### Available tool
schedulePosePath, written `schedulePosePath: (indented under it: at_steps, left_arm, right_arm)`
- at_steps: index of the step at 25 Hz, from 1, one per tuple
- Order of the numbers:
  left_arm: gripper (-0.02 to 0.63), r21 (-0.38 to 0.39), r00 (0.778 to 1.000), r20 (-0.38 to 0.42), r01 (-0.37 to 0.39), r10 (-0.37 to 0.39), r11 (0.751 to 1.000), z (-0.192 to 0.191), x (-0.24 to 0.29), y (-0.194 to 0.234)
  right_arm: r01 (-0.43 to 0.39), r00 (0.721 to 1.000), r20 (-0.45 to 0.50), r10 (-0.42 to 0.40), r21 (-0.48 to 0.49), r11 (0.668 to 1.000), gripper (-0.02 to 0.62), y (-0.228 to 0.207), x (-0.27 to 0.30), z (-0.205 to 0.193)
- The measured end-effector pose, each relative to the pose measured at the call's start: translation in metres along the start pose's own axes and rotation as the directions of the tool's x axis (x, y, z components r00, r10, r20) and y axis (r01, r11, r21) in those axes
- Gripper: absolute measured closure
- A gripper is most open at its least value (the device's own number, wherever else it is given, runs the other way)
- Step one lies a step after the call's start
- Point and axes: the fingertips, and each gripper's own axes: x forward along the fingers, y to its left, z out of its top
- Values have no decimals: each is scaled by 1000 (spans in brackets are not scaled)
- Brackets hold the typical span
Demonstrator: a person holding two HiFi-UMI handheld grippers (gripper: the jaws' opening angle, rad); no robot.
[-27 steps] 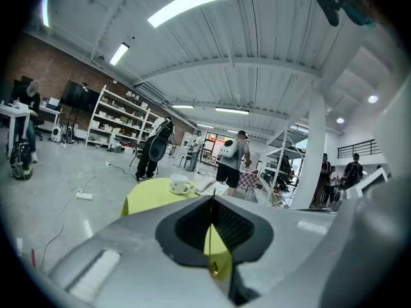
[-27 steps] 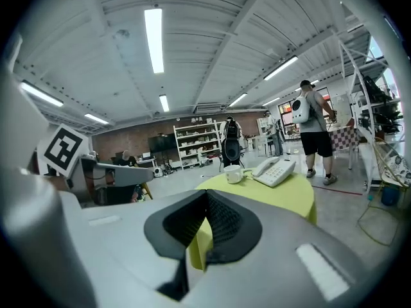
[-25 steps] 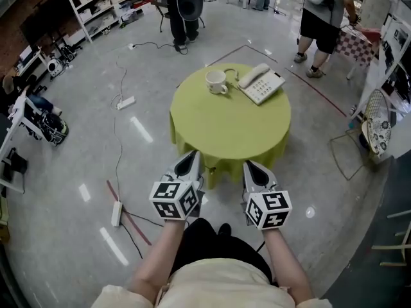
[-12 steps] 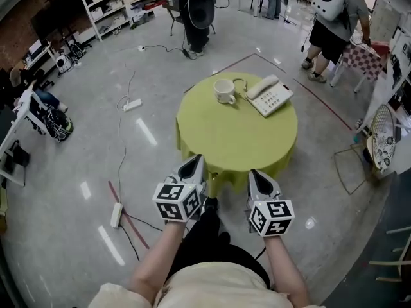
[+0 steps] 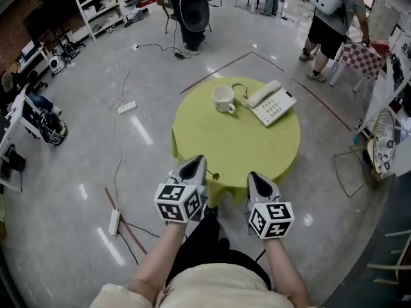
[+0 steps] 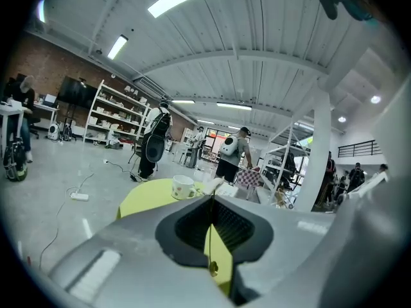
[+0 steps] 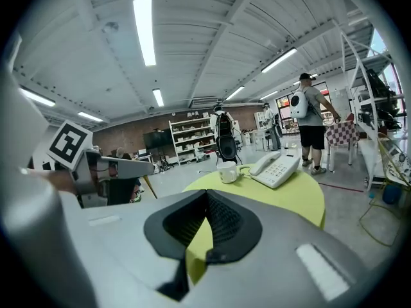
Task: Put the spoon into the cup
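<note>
No words or numbers are legible; left cube (image 5: 178,202) and right cube (image 5: 270,218) carry only square markers.

Both forearms bare, stretched forward and side by side, running near parallel: left forearm (image 5: 154,262), right forearm (image 5: 286,268). Each hand carries a grey plastic two-jaw tool with black ribbed pads. Each tool is capped by a black-and-white marker cube, and the hands are mostly hidden behind these.

The left gripper (image 5: 194,162) points ahead and slightly down. Jaws together, pinching a thin metal spoon (image 6: 212,269), whose small rounded end shows below the pads.

The right gripper (image 5: 257,178) sits near the left one, not touching, on the same heading. Jaws meet at the tips, nothing between them.

Cream top (image 5: 218,287) at the bottom edge of the head view.
</note>
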Motion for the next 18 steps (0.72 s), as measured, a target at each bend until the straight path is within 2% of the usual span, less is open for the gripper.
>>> schedulePosePath:
  at_steps: [8, 18]
  left_arm:
    - [603, -5, 1000, -19, 9, -9, 1000, 21, 52, 33]
    - [603, -16, 998, -44, 47, -48, 999, 38, 111, 52]
  right_arm:
    - [10, 1000, -17, -9, 17, 1000, 594, -16, 56, 13]
    - [50, 998, -39, -48, 38, 998, 594, -42, 106, 28]
